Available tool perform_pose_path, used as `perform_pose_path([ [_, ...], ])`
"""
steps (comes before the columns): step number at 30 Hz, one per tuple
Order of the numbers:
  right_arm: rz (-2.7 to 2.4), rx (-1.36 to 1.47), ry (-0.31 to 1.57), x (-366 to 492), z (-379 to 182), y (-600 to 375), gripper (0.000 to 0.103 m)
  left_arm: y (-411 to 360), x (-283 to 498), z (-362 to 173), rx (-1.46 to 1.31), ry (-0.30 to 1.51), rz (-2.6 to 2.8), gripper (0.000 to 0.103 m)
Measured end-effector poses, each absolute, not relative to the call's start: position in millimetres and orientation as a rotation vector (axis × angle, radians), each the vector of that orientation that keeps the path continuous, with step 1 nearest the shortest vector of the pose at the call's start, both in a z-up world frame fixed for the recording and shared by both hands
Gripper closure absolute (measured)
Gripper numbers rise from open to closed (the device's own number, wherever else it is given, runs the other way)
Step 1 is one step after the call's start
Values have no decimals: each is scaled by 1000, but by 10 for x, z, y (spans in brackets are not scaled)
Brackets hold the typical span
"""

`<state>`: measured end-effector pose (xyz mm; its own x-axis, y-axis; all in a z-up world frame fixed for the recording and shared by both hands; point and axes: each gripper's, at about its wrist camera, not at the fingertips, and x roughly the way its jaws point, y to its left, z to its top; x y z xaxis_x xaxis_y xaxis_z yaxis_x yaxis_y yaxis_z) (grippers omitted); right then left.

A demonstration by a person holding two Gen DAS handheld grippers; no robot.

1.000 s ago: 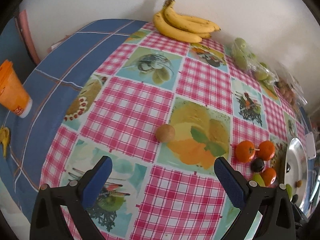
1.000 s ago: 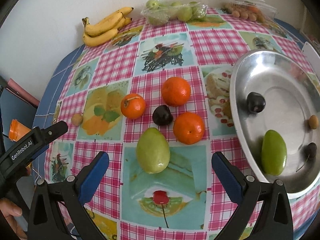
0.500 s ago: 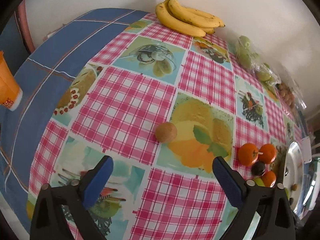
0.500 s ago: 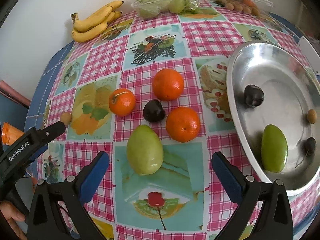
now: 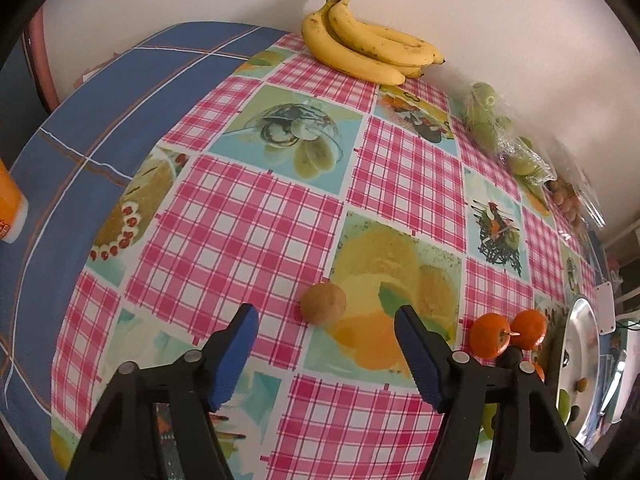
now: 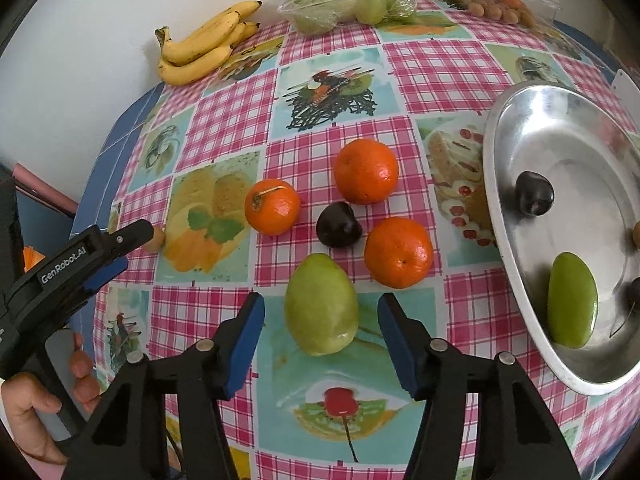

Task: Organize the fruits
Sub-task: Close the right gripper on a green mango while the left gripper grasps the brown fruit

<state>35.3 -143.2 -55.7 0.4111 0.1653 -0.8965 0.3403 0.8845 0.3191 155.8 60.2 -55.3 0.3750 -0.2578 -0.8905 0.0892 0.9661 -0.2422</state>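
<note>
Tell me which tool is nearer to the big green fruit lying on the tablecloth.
The right tool. Its open jaws, which have just been closing, flank the big green fruit without touching it. The left tool is off to the side, around the small brown fruit.

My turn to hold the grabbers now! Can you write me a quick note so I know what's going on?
Left tool: jaws just been closing, nothing gripped, small brown fruit just ahead.
Right tool: jaws just been closing, either side of the green mango, not touching yet.
Done: silver tray already holds a mango, a plum and small fruits.
Left: three oranges, dark plum, mango and brown fruit on the tablecloth.
</note>
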Motion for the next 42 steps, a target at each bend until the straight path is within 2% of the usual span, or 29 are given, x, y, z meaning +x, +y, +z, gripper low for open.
perform_pose_path([
  [4,-108,493,1158,368,-559,-1426,53,613,1587,-600,-168,1170,-221,29],
  [7,-106,484,1160,376,-557,-1413,60,599,1608,-628,-166,1170,-229,38],
  [9,-104,483,1159,377,-554,-1415,62,583,1616,-642,-165,1170,-234,39],
  [19,-85,488,1153,374,-549,-1446,62,572,1659,-720,-178,1174,-233,74],
  [30,-74,484,1152,363,-529,-1444,62,576,1613,-680,-190,1187,-226,75],
  [42,-54,501,1075,264,-268,-1516,62,490,1442,-274,-179,1096,-251,75],
])
